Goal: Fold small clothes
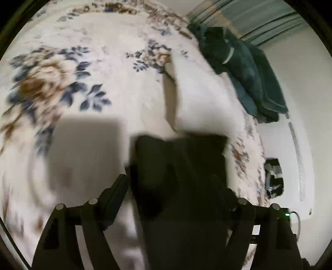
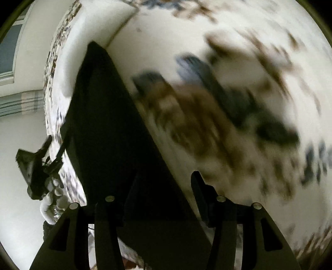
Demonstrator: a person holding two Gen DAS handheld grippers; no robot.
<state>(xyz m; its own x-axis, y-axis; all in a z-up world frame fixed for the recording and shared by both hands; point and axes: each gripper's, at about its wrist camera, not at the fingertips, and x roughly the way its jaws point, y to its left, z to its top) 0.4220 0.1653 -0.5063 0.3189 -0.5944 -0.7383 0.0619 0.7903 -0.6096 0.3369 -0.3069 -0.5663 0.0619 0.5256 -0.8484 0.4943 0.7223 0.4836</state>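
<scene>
A black garment [image 1: 178, 176] hangs between the fingers of my left gripper [image 1: 172, 187], lifted above a cream floral blanket [image 1: 93, 62]. The left fingers look spread with cloth bunched between them; the grip itself is hidden. In the right wrist view the same black garment [image 2: 108, 128] runs up from my right gripper [image 2: 164, 187] as a long taut strip. The right fingers stand apart with cloth across them. The other gripper [image 2: 39, 166] and a gloved hand show at the left edge.
A pile of dark green folded clothes [image 1: 242, 70] lies at the blanket's far right edge. Beyond it are a white wall and striped curtain [image 1: 249, 18]. The blanket's edge [image 2: 56, 62] drops off at the left in the right wrist view. Both views are motion-blurred.
</scene>
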